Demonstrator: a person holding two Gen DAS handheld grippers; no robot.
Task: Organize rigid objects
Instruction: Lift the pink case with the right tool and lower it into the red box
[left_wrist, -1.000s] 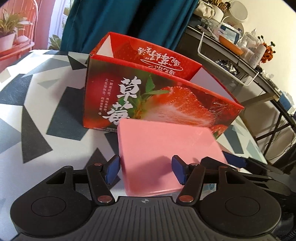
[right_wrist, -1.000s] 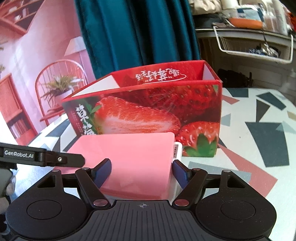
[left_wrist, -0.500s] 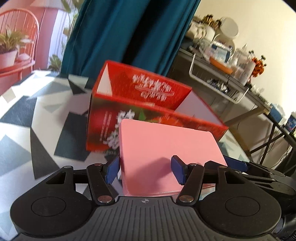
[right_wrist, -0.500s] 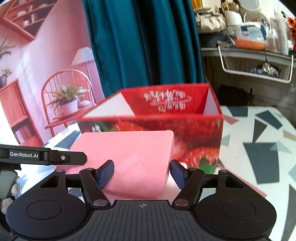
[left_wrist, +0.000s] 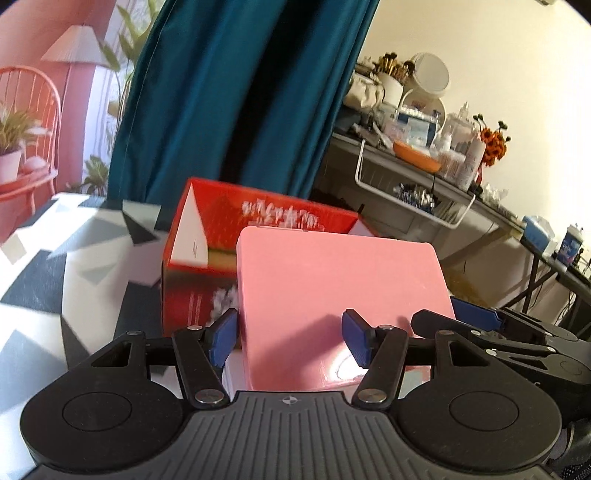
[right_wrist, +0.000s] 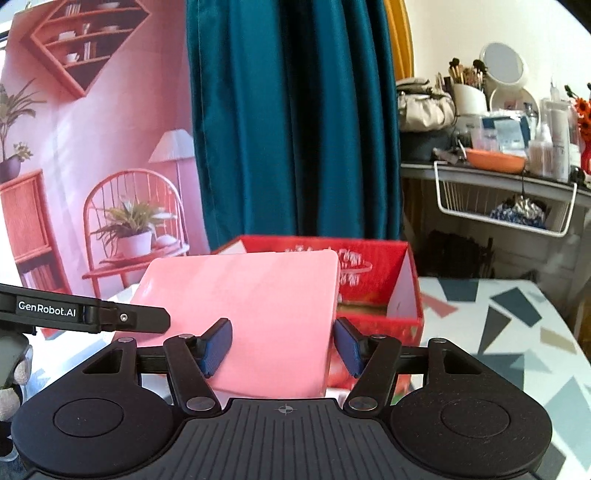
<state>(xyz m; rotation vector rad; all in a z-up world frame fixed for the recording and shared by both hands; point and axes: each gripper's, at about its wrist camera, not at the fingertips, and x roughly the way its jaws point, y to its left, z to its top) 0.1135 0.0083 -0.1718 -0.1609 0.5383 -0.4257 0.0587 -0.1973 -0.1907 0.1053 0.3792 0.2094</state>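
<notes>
While the pink case (left_wrist: 340, 295) is raised off the desk (left_wrist: 55, 280) from where it lay, it is gripped by the left tongs (left_wrist: 291, 338) and the closing right tongs (right_wrist: 282, 347). It is now held level with the strawberry carton's (right_wrist: 373, 295) rim; insertion is judged next.

Flat case (left_wrist: 340, 302) sits btwn both grippers' jaws, in front of & partly over open box (left_wrist: 207, 236) – box on bench (right_wrist: 517, 332), curtain (left_wrist: 236, 110) behind.
</notes>
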